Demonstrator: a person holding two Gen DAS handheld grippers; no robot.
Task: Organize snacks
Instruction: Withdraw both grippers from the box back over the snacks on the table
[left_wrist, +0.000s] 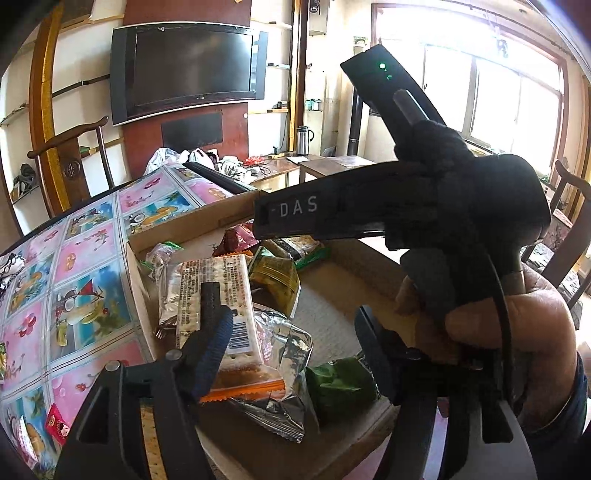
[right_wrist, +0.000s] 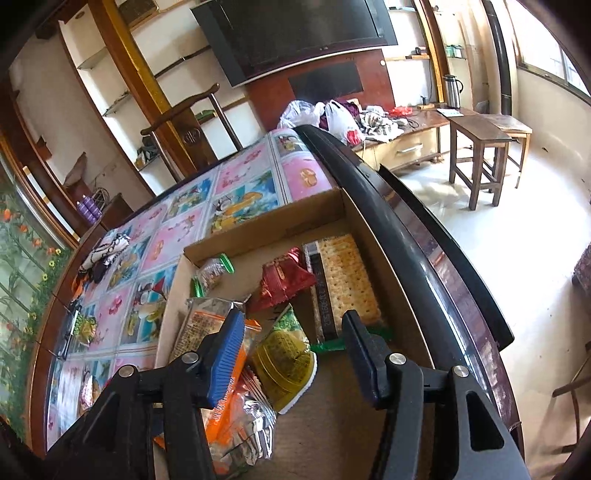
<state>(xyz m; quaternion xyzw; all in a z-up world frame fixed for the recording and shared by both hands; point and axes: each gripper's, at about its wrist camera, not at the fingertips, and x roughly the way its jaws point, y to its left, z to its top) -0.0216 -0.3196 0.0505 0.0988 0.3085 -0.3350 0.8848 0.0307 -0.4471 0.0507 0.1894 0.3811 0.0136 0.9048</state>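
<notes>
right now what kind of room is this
Probably a home living room: a flat black television mounted on the wall, dark wooden chairs, and a dining table under a colourful fruit-print cloth holding a cardboard snack box.

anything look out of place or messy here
Yes. Inside the cardboard box the snacks lie in a jumbled, overlapping heap rather than rows. One small red packet sits outside it on the tablecloth, near the table's edge. Nothing looks spilled or torn.

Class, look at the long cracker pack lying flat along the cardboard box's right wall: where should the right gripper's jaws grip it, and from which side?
Grip the cracker pack across its narrow width near the near end, coming from above: it lies flat, and the box wall blocks a side approach.
</notes>
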